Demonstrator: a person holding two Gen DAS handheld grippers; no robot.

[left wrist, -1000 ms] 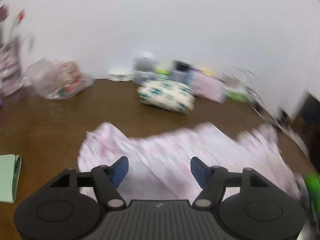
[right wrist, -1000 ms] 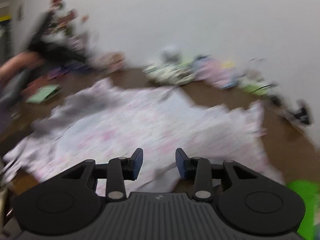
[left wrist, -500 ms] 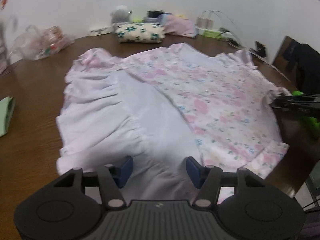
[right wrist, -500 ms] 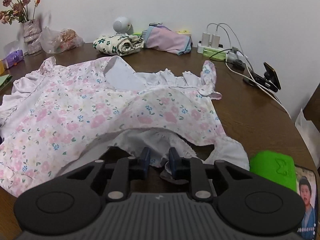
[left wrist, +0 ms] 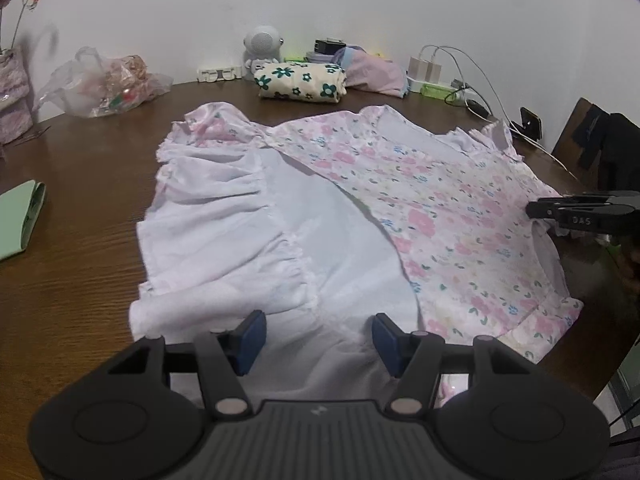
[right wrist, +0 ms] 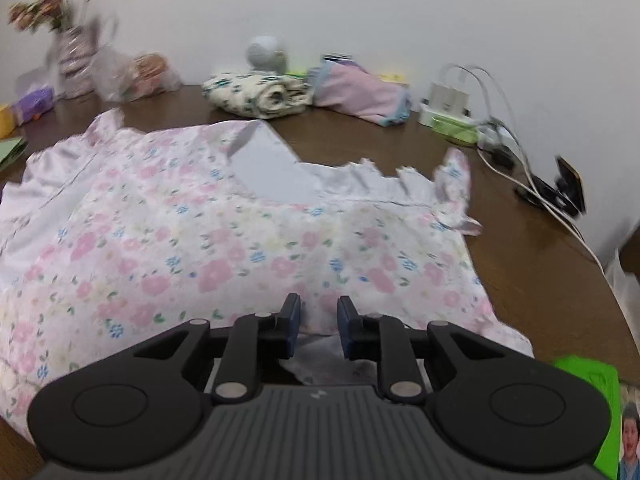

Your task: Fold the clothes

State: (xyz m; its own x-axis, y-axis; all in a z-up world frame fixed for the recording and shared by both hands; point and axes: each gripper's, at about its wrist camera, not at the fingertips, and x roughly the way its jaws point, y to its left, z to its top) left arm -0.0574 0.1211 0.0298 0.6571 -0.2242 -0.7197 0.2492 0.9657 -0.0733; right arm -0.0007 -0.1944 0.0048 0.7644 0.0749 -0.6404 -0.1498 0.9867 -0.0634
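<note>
Left wrist view: your left gripper (left wrist: 316, 336) sits at the bottom of the frame, its jaws apart over the white lining of the floral dress (left wrist: 440, 208) spread across the brown table (left wrist: 72, 248). In the right wrist view, your right gripper (right wrist: 319, 326) at bottom centre has pinched the dress's near edge.

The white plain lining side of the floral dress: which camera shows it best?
The left wrist view. The dress's white lining fills the near half of that picture, sharp, with its gathered ruffle seams. The right wrist view is blurred and shows mostly floral print, with only a small turned-over white flap near the neckline.
</note>
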